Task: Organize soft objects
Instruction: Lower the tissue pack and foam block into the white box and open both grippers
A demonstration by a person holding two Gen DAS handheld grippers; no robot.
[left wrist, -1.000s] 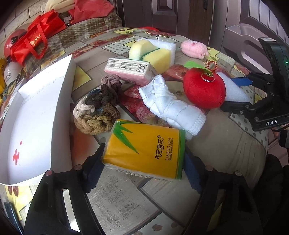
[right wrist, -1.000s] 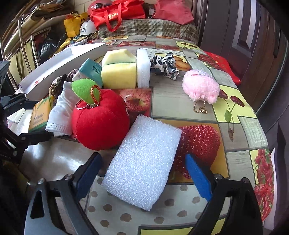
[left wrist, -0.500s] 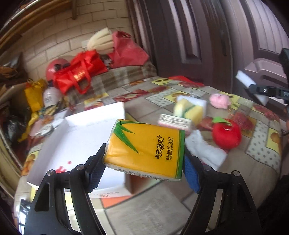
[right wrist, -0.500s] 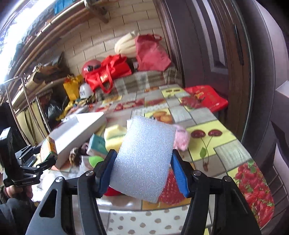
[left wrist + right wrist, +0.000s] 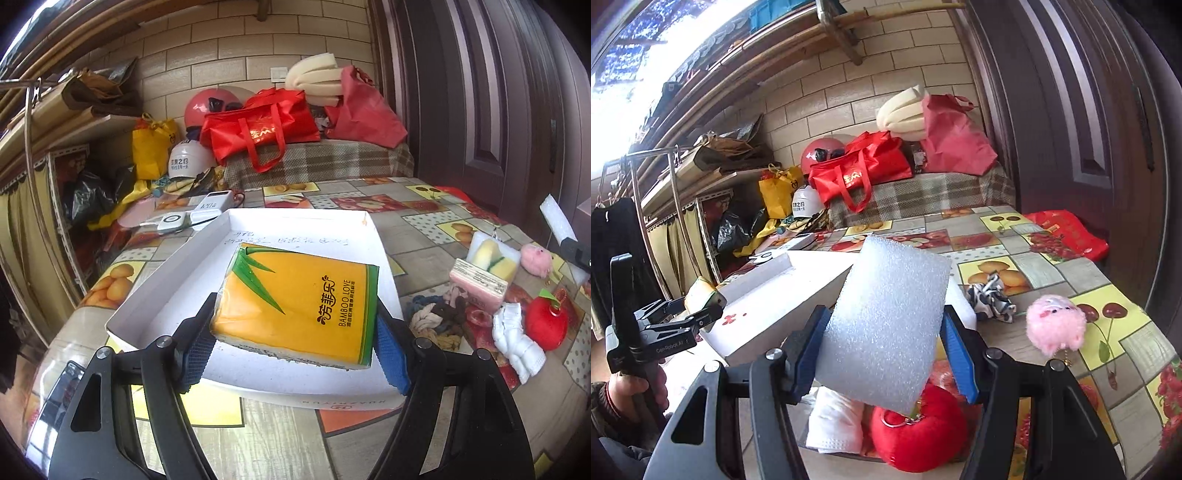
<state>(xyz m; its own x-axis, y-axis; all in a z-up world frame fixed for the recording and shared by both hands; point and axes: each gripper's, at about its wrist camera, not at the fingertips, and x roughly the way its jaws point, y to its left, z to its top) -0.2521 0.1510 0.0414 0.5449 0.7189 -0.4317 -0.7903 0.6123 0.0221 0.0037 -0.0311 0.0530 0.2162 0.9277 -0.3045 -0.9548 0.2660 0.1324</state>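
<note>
My left gripper (image 5: 295,343) is shut on a yellow tissue pack (image 5: 299,302) and holds it above the white box lid (image 5: 258,229). My right gripper (image 5: 884,354) is shut on a white foam block (image 5: 886,325), raised above the table. The left gripper with the tissue pack also shows at the left of the right wrist view (image 5: 698,314), beside the white box lid (image 5: 775,288). A red plush apple (image 5: 546,325), a white mask (image 5: 517,339), knotted ropes (image 5: 439,317), a pink tissue pack (image 5: 478,286), a yellow sponge (image 5: 493,254) and a pink plush (image 5: 535,258) lie on the table at the right.
A black-and-white scrunchie (image 5: 990,299) lies near the pink plush (image 5: 1056,325). A power bank (image 5: 212,205) and a white device (image 5: 171,221) lie behind the lid. Red bags (image 5: 258,129) and helmets sit on a checked bench at the back. A dark door (image 5: 498,110) stands at the right.
Both grippers closed on their objects and lifted them off the table. The left one carried the tissue pack left over the white box lid. The right one raised the foam block.
</note>
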